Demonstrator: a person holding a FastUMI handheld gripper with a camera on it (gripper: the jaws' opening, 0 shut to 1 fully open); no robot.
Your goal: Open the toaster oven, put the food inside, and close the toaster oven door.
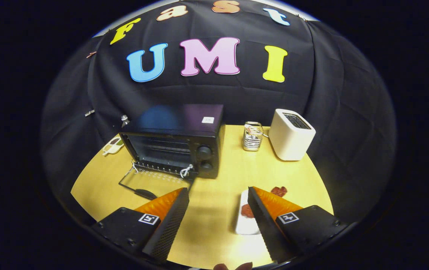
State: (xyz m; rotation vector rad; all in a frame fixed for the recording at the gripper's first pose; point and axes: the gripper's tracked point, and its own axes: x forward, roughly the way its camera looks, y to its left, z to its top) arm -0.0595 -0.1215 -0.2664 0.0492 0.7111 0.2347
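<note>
The gripper (218,197) hangs wide open and empty low in the frame above the yellow worktop (214,225), the toaster oven (175,140) at centre left with its door (150,182) down, the food (247,210) on a white plate (245,225) touching the right finger's inner edge.

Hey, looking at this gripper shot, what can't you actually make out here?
- White plate: partly behind the right finger of the open gripper; how much food it carries is unclear.
- Red piece beyond that finger: too small to identify.
- Toaster oven interior: dark; contents unclear.
- Wire holder beside the white toaster: contents too small.
</note>
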